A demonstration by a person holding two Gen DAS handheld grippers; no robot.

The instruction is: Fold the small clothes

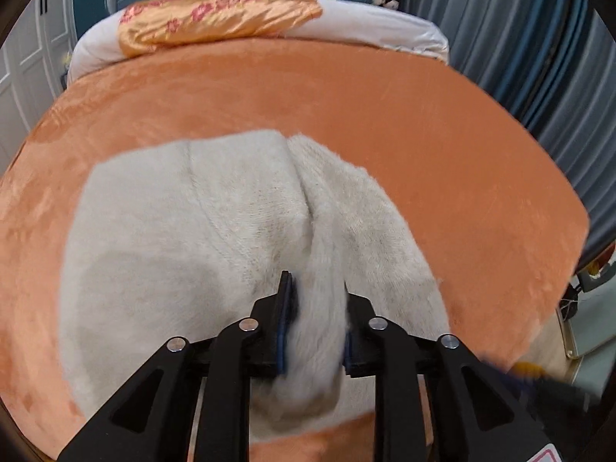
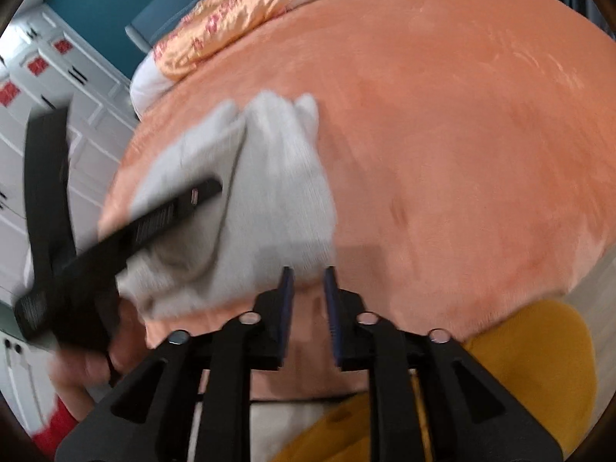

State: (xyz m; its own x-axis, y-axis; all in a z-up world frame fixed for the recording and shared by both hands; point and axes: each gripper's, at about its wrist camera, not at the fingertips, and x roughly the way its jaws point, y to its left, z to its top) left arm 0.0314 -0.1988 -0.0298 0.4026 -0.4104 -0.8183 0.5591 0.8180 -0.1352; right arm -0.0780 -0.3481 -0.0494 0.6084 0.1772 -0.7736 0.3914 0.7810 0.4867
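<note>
A small white fleece garment [image 1: 215, 231] lies on the orange bedspread [image 1: 442, 134]. My left gripper [image 1: 315, 288] is shut on a bunched fold of it near its front edge, and cloth fills the gap between the jaws. In the right wrist view the same garment [image 2: 277, 192] lies partly folded left of centre, with the left gripper's black body [image 2: 115, 238] across it. My right gripper [image 2: 308, 281] is open and empty, its tips just past the garment's near right corner, over bare bedspread [image 2: 462, 154].
A gold satin pillow [image 1: 215, 15] on white bedding lies at the head of the bed. Blue curtains [image 1: 539, 57] hang on the right. White cabinet doors [image 2: 57, 96] stand at the left. A mustard-yellow cloth [image 2: 531, 365] is at the near right.
</note>
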